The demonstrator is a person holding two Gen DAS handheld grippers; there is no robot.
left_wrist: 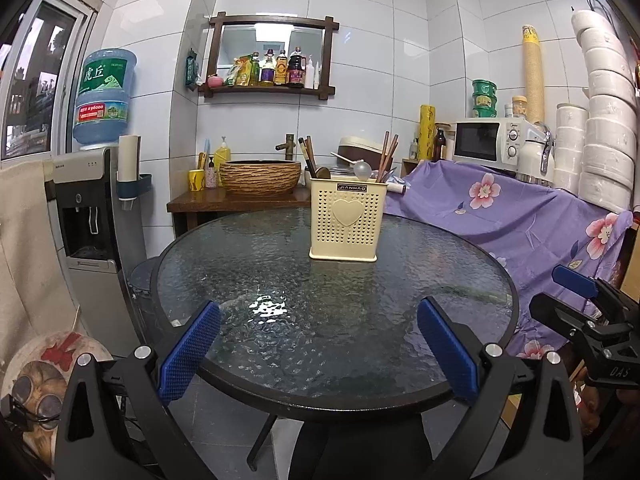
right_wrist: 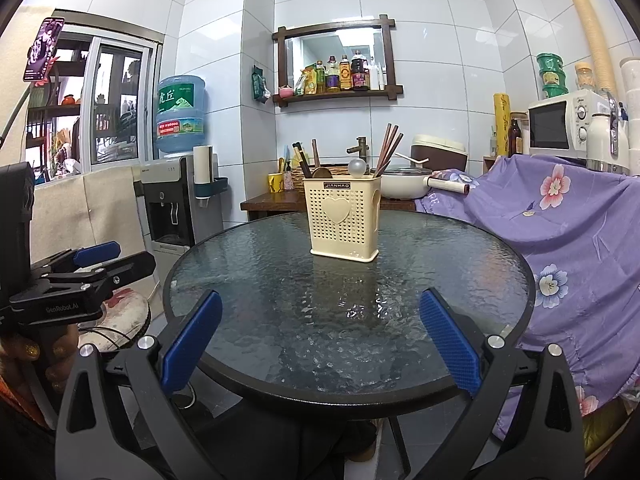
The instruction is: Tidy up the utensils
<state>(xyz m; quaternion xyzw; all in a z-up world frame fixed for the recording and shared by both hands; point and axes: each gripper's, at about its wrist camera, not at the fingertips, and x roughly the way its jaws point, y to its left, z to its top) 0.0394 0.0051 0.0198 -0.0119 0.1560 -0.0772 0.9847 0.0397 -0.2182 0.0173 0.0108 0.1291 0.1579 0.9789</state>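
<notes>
A cream perforated utensil holder [left_wrist: 345, 220] [right_wrist: 343, 219] with a heart on its front stands upright on the far half of the round glass table [left_wrist: 280, 320] [right_wrist: 280, 320]. Brown chopsticks [left_wrist: 387, 156] [right_wrist: 389, 148], a pale ladle [left_wrist: 362, 169] [right_wrist: 357, 167] and dark-handled utensils [left_wrist: 309, 156] [right_wrist: 304, 164] stick out of its top. My left gripper [left_wrist: 320, 322] hangs open over the near table edge, nothing between its blue pads. My right gripper [right_wrist: 322, 318] is likewise open and empty above the near edge. Each gripper shows at the side of the other's view.
A purple floral cloth [left_wrist: 520, 216] [right_wrist: 560, 216] drapes a counter on the right, with a microwave [left_wrist: 488, 140] [right_wrist: 560, 126] above it. Behind the table are a wooden sink stand with a woven basin [left_wrist: 260, 178] and a white pot [right_wrist: 404, 186]. A water dispenser [left_wrist: 88, 216] [right_wrist: 176, 200] stands at left.
</notes>
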